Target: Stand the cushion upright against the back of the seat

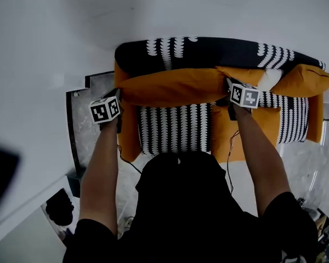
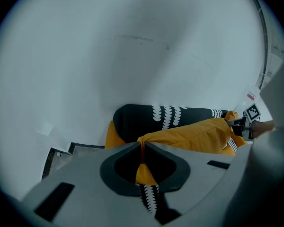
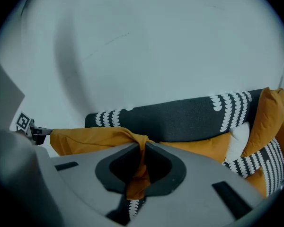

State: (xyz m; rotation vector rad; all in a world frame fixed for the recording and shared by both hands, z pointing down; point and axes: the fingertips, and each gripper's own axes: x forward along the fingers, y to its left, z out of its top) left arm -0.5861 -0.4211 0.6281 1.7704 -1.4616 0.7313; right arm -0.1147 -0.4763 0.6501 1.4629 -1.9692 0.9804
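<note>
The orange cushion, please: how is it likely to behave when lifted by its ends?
The orange cushion is probably soft: fabric bunches where the left gripper and right gripper pinch its ends. Likely light, since two pinches carry it. It may slump unless leaned on the sofa back.

this is looking like a living room in a home. an orange sofa (image 1: 316, 119) is standing against a plain white wall (image 1: 153, 10), and a black throw (image 1: 208, 52) with white leaf-like stripes is draping over its back and seat. a long orange cushion (image 1: 170, 86) and a smaller orange cushion (image 1: 304, 80) are showing along its back. a glossy grey marble-look floor (image 1: 83, 138) with a dark border is showing beside it.
</note>
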